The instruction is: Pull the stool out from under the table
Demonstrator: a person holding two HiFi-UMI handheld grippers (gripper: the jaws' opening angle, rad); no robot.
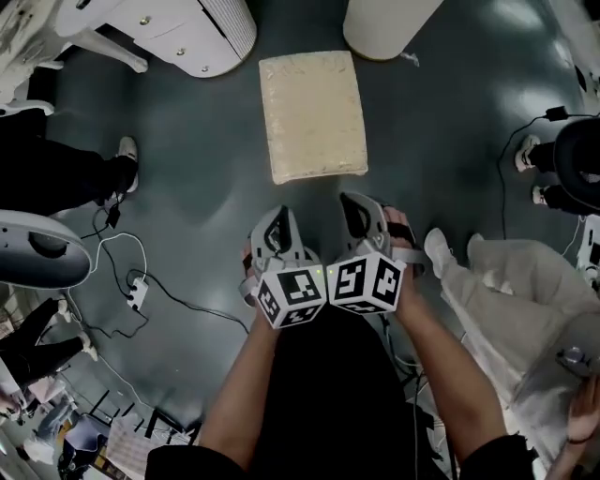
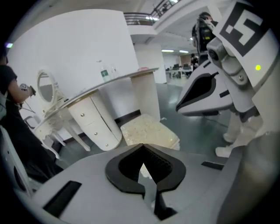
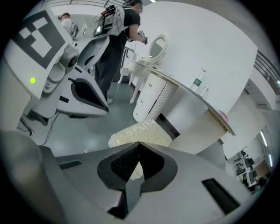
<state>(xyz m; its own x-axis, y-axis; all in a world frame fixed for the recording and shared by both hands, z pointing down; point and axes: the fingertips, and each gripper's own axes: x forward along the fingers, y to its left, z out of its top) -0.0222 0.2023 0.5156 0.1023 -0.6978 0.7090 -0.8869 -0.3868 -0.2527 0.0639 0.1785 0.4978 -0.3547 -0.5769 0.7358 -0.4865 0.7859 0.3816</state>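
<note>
The stool [image 1: 312, 114] has a cream fuzzy seat and stands on the dark floor just in front of the white dressing table [image 1: 178, 37]. It also shows ahead of the jaws in both gripper views, as the stool [image 2: 151, 131] and the stool [image 3: 138, 133]. My left gripper [image 1: 278, 217] and right gripper [image 1: 354, 202] hover side by side a little short of the stool's near edge, not touching it. Both are shut with nothing between the jaws, as the left gripper [image 2: 143, 157] and the right gripper [image 3: 139, 159] show in their own views.
The table's round white pedestal [image 1: 389, 23] stands right of the stool. A cable with a power strip [image 1: 138, 292] lies on the floor at left beside a white chair [image 1: 37, 248]. A person's shoe [image 1: 126, 159] is at left; a person in light trousers [image 1: 506, 300] stands close on the right.
</note>
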